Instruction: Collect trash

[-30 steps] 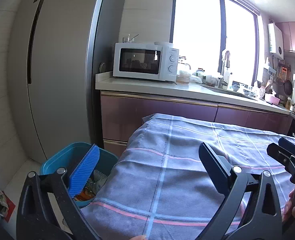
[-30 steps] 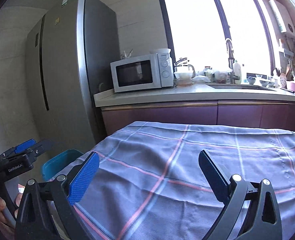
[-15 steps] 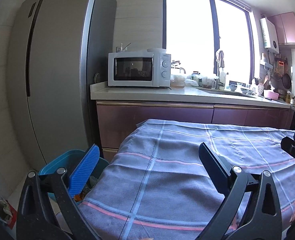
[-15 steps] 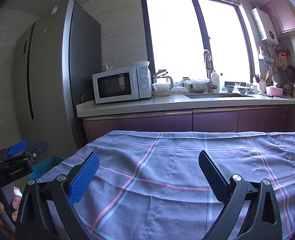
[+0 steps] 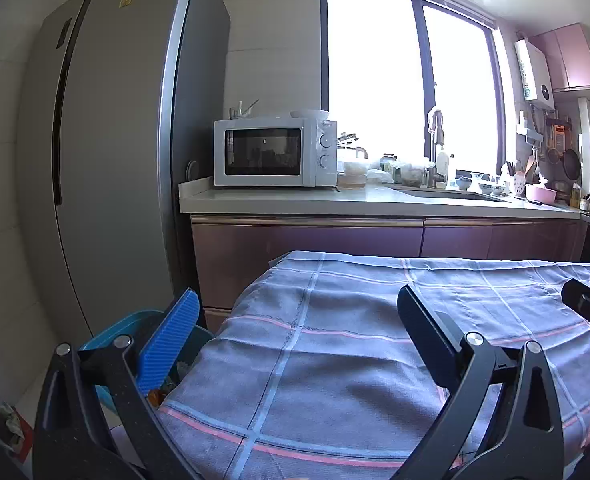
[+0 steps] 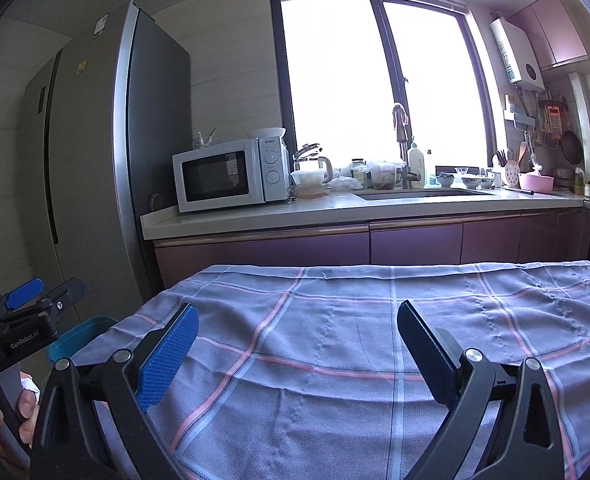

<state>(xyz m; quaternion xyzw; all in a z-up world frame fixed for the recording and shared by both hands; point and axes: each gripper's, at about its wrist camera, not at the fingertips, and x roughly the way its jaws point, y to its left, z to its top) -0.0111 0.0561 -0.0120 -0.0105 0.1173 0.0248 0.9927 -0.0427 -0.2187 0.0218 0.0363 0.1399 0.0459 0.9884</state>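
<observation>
Both tools hang wide apart and empty above the checked cloth (image 6: 355,340) on the tabletop: left tool (image 5: 295,332), right tool (image 6: 297,334). A blue bin (image 5: 111,332) with rubbish sits beside it.

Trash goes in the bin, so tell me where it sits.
The blue bin sits on the floor, lower left in both views, between the fridge and the cloth-covered table.

Each gripper is built from black triangular finger arms with slotted cut-outs, joined by silver round-headed screws. On the left gripper (image 5: 295,332) and the right gripper (image 6: 295,334), one finger (image 6: 167,360) is faced with a ribbed blue pad (image 5: 171,346). White "GenRobot.AI" lettering (image 6: 23,340) is printed on the left gripper's black body.
</observation>
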